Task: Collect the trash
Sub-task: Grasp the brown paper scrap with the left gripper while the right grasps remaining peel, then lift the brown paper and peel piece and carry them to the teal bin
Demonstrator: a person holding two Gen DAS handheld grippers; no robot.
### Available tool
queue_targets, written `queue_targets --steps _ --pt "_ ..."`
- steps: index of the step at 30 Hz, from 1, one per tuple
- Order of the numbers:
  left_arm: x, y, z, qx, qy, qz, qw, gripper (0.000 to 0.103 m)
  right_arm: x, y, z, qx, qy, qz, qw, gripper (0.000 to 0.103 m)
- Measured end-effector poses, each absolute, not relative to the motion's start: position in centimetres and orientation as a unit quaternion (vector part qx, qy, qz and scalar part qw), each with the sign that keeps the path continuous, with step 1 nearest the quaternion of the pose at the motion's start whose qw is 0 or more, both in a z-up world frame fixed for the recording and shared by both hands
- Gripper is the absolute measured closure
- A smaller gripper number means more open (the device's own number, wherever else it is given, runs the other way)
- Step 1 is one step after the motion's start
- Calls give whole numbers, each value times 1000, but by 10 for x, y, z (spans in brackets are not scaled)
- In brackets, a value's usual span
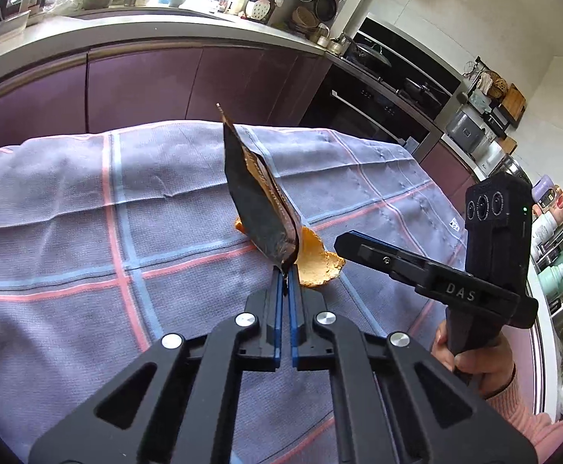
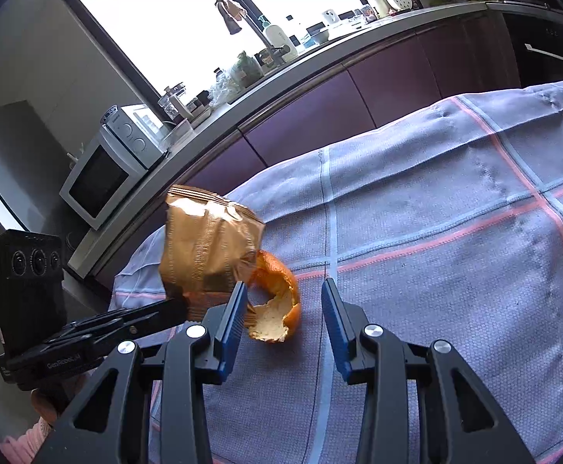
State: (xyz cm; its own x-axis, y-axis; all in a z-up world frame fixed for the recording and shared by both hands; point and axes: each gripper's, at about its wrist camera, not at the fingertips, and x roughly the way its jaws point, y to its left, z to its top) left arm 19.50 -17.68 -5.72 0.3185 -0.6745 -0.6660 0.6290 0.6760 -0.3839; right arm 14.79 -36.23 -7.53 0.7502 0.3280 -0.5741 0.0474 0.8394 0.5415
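Note:
My left gripper [image 1: 286,270] is shut on the bottom edge of an empty foil snack bag [image 1: 258,197], dark on one side and golden on the other [image 2: 208,243], and holds it upright above the table. An orange peel [image 1: 320,263] lies on the checked cloth just behind the bag; it also shows in the right wrist view [image 2: 277,305]. My right gripper [image 2: 284,290] is open, low over the cloth, with the peel between its fingers, nearer the left finger. The right gripper shows at the right of the left wrist view [image 1: 343,241].
A grey-blue cloth with pink and blue stripes [image 1: 88,212] covers the table. Behind it runs a kitchen counter with purple cabinets [image 1: 146,81], an oven [image 1: 378,108] at the right, a microwave [image 2: 103,170] at the left and a window.

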Motion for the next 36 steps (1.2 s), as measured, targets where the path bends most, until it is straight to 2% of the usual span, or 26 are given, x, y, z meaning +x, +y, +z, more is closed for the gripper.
queue_targets --steps 13,15,21,36 --pt "172 -91 -54 -29 419 -364 831 101 165 -347 -86 248 385 71 886 62" --pt "169 -80 -56 -36 419 -361 832 101 167 -346 -86 252 389 73 883 75" --pt "159 -63 -51 -38 406 -350 843 101 166 -345 -89 263 392 78 878 96" --pt "137 -33 -31 -29 375 -330 866 101 144 -334 -75 314 348 123 875 98"
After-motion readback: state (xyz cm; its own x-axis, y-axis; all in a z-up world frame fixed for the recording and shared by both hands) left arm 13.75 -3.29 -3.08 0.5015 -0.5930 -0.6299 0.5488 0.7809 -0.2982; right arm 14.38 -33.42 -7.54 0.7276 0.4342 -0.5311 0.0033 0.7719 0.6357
